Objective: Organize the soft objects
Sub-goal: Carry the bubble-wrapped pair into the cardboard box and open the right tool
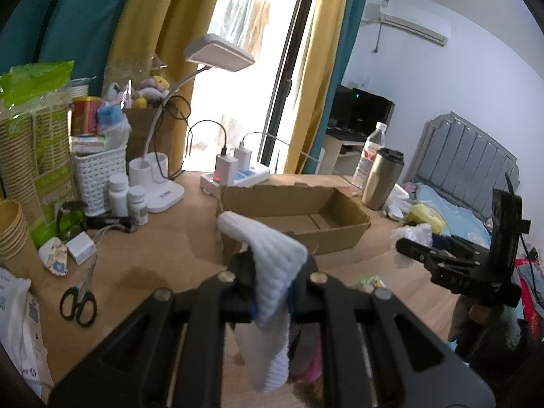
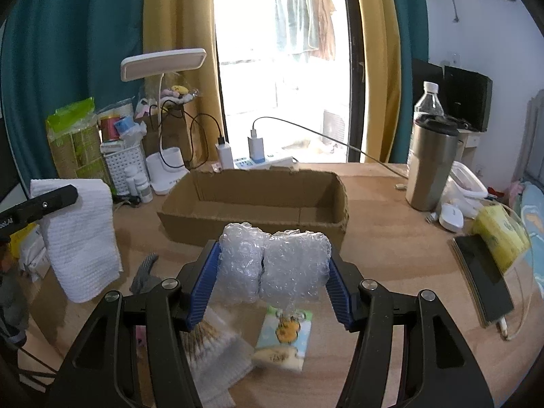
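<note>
My left gripper [image 1: 273, 272] is shut on a white waffle-knit cloth [image 1: 272, 265] that drapes over and hangs below the fingers, held above the wooden desk [image 1: 153, 265] in front of an open cardboard box [image 1: 306, 210]. The cloth also shows in the right wrist view [image 2: 80, 234], with the left gripper [image 2: 51, 200] at the far left. My right gripper [image 2: 273, 268] is shut on a folded wad of bubble wrap [image 2: 275, 265], held above the desk just before the box [image 2: 255, 197]. The right gripper [image 1: 442, 258] shows at the right in the left wrist view.
On the desk below lie a small tissue packet [image 2: 284, 336], a bagged brush-like item [image 2: 210, 346] and a grey glove [image 2: 144, 272]. Scissors [image 1: 80, 292], pill bottles [image 1: 127, 197], a lamp [image 1: 217, 51], a power strip [image 1: 234, 175], a steel tumbler [image 2: 431, 163] and a phone [image 2: 482, 278] surround the box.
</note>
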`<state>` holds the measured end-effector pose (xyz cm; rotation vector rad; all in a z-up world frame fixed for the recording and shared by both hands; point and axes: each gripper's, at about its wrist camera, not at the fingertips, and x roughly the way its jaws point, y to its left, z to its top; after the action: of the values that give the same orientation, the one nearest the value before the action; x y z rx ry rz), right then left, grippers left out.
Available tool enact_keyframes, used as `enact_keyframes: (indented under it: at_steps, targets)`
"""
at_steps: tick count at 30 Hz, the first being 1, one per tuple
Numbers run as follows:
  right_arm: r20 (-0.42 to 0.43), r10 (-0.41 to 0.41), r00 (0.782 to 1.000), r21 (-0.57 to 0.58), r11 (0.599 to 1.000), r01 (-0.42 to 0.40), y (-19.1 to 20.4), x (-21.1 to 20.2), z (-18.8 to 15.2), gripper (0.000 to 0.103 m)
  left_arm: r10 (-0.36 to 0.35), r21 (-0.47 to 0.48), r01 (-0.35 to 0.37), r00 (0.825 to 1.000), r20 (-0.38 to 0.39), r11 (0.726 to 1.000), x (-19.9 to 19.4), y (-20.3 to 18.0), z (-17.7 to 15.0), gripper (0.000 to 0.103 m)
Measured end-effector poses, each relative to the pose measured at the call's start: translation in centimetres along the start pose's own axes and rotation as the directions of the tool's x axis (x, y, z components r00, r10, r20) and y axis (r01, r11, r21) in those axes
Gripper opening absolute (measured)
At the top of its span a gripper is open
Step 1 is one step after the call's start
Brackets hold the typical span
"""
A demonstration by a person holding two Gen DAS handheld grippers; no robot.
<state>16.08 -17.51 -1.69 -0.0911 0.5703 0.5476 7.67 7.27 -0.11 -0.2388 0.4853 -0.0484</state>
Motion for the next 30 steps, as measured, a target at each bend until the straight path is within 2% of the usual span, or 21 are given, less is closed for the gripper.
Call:
enact_keyframes:
  at_steps: [13,20,27,30]
  targets:
    - [0.008,0.022,1.000,-0.031,0.999,-0.021,-1.4,4.2,3.9,0.062,-0.021,0.012,0.021,1.000,-0.021,1.000,5.3,-0.7,3.3,0.012]
    - [0.005,0.025,1.000,-0.026,0.999,-0.025,-2.5,6.2,5.1,0.062,-0.027,0.008,0.027,0.999,-0.039,1.000,8.3,-0.4,4.6,0.012]
    - [-0.003,0.032,0.999,-0.026,0.999,-0.032,-3.6,8.1,5.9,0.062,-0.023,0.023,0.024,1.000,-0.017,0.999,10.9,-0.4,6.0,0.012]
    - [-0.013,0.032,0.999,-0.033,0.999,-0.032,-3.9,9.1,6.3,0.062,-0.020,0.012,0.021,0.999,-0.038,1.000,12.8,0.0,6.2,0.012]
